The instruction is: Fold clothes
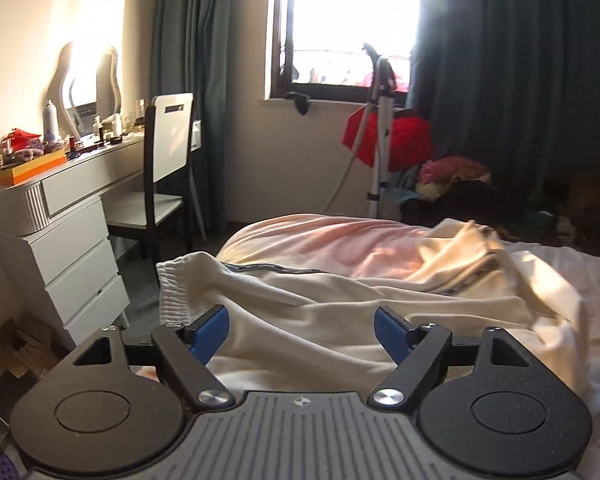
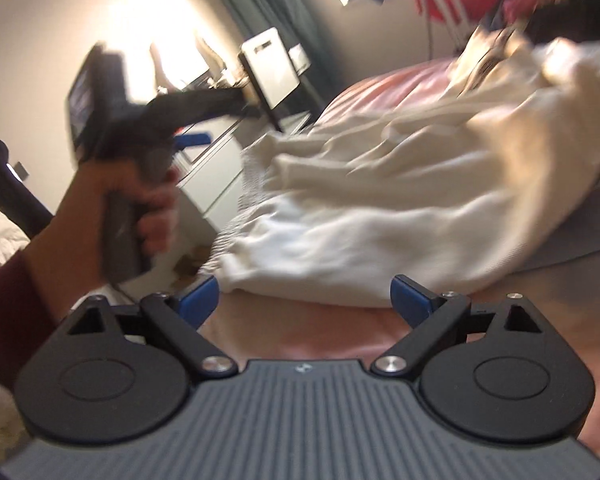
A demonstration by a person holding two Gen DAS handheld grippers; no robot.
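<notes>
Cream garment (image 1: pixel 308 304) ahead of left tool (image 1: pixel 302 330)

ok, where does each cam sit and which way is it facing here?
Left wrist: on the left gripper, level, facing the cream garment and window; only its open fingers show.
Right wrist: on the right gripper, rolled, blurred, facing the same garment; shows a hand holding the left gripper.
Shared: garment, chair, window.

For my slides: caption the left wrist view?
Open left gripper poised over crumpled cream garment on bed.
</notes>
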